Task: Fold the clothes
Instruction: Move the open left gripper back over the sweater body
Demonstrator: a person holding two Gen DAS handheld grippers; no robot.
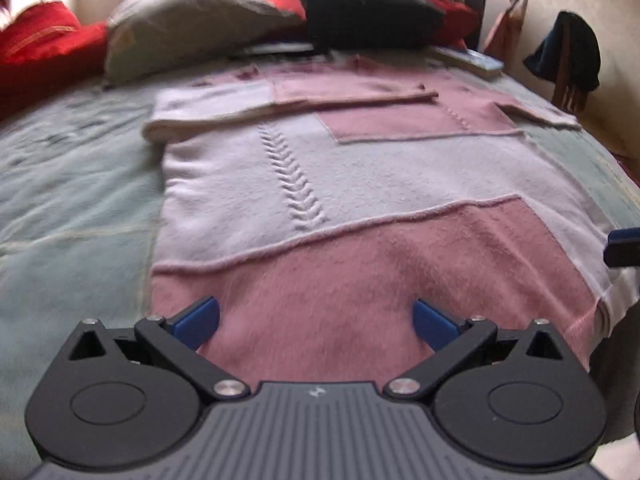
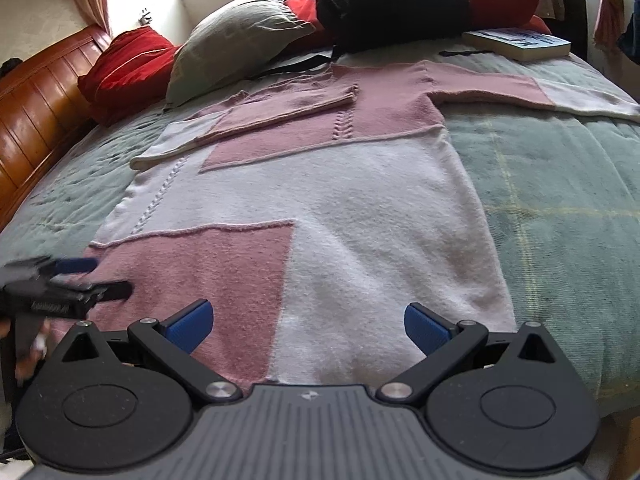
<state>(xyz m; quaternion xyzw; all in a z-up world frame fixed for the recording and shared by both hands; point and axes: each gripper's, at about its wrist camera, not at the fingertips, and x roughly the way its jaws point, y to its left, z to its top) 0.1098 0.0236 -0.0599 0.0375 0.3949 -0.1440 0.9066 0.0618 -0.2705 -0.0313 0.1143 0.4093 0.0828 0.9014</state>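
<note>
My left tongs [image 1: 316, 322] and right tongs [image 2: 306, 326] both gape empty over the near hem of the pink-and-white sweater [image 2: 320, 208], spread mid-frame on the bed [image 2: 560, 200]; one sleeve lies folded across, the other outstretched upper right. I'd pinch both hem corners evenly.

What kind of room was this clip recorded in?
Most likely a bedroom in a home. The pink and white sweater lies spread on a bed with a green quilt, a wooden headboard stands at the far side, and a grey pillow rests beside red cushions.
</note>
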